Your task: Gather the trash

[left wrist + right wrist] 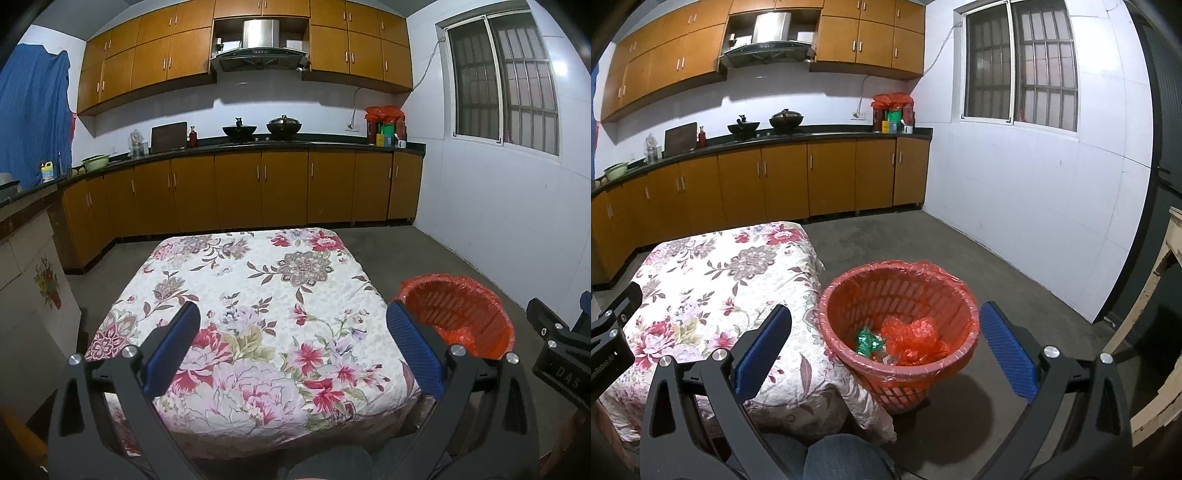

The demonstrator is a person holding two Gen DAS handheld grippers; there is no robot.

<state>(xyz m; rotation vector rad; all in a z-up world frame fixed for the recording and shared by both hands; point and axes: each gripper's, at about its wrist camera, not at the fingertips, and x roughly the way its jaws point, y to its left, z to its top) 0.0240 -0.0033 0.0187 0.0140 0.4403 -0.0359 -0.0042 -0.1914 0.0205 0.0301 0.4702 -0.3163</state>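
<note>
- My left tool (293,347) is spread wide with nothing between its blue pads; it hovers over the near half of the floral-covered surface (258,295).
- My right tool (886,347) is likewise spread wide and carries nothing; the red bin (899,321) sits directly ahead, framed between its two fingers.
- The bin stands on the floor, just beside the corner of the surface, on the right of my left tool.
- Inside the bin, ahead of the right tool, lie a crumpled green wrapper (868,341), a crumpled red plastic bag (916,339) and some pale scraps I cannot identify.
- The cloth ahead of and beneath the left tool shows no loose trash in either view.
- Judgement: collection appears complete or nearly so. Trash is in the bin, and nothing visible remains to pick up.
</note>
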